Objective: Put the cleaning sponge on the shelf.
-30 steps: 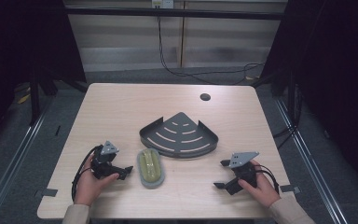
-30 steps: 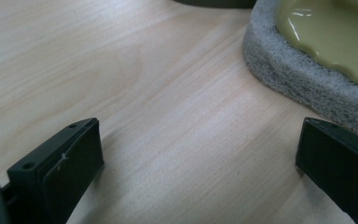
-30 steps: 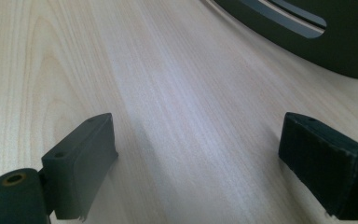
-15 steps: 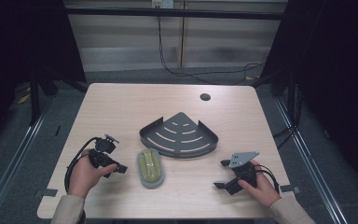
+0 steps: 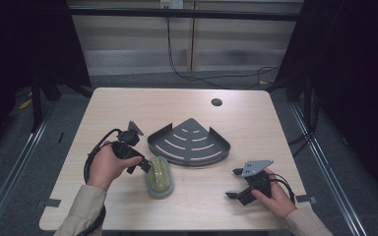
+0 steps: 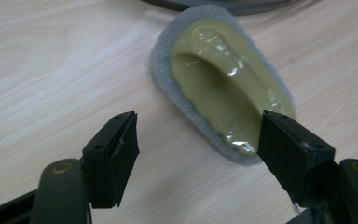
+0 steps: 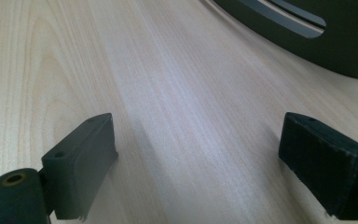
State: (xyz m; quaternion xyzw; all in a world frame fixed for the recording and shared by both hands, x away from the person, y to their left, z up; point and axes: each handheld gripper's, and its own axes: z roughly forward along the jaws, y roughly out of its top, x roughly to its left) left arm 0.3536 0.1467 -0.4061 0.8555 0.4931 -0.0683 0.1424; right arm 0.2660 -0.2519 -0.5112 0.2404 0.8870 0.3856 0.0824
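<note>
A yellow-green glossy scrubber on a grey felt pad [image 5: 159, 175] [image 6: 219, 79] lies on the table in front of a dark grey fan-shaped slotted rack [image 5: 189, 142]. My left gripper [image 5: 145, 164] [image 6: 198, 123] is tilted down over the scrubber's left end. Its jaws have just been closing. The scrubber's near end shows between them, but the pads do not press on it. My right gripper [image 5: 232, 183] [image 7: 193, 126] rests open near the front right edge, with bare wood between its jaws.
The wooden table [image 5: 128, 108] has a dark round hole [image 5: 216, 102] at the back right. The rack's rim [image 7: 307, 37] lies just beyond my right gripper. Dark frames and cables surround the table.
My left hand has risen and swung toward the scrubber, and its jaws stand narrower than before. The right hand, the scrubber and the rack have not moved.
</note>
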